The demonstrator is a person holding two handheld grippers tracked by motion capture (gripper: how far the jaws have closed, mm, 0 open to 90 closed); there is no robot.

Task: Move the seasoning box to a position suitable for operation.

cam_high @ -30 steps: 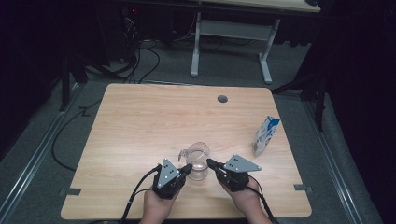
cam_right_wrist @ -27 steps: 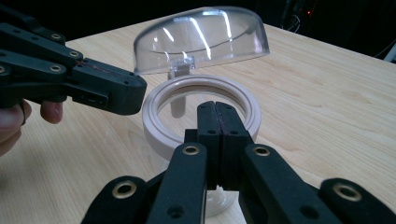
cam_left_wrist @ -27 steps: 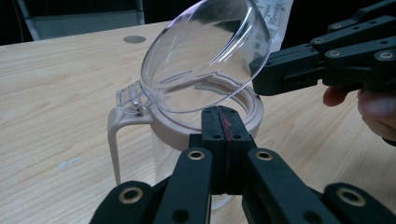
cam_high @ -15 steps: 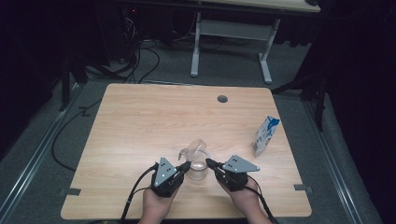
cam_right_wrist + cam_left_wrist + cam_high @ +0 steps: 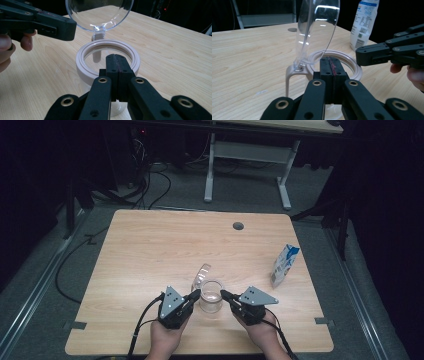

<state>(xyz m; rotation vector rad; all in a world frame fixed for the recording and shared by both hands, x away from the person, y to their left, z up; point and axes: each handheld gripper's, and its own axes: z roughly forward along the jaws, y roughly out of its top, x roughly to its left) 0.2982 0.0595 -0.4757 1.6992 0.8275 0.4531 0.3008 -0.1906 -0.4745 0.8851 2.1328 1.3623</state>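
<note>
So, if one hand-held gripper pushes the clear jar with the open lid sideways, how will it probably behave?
The jar looks like smooth clear plastic, so probably light and inclined to slide on the table. Its hinged lid stands raised to one side, so it may tip that way or the lid may swing.

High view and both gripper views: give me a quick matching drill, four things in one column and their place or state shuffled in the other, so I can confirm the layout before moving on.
Things:
1. jar
2. lid
3. carton
4. round hole

Place or state:
A. far side of the table, in the tabletop
B. flipped open, standing up on its hinge
C. near edge, between the left gripper and the right gripper
D. upright near the right edge of the table

Pairs: 1-C, 2-B, 3-D, 4-A
</note>
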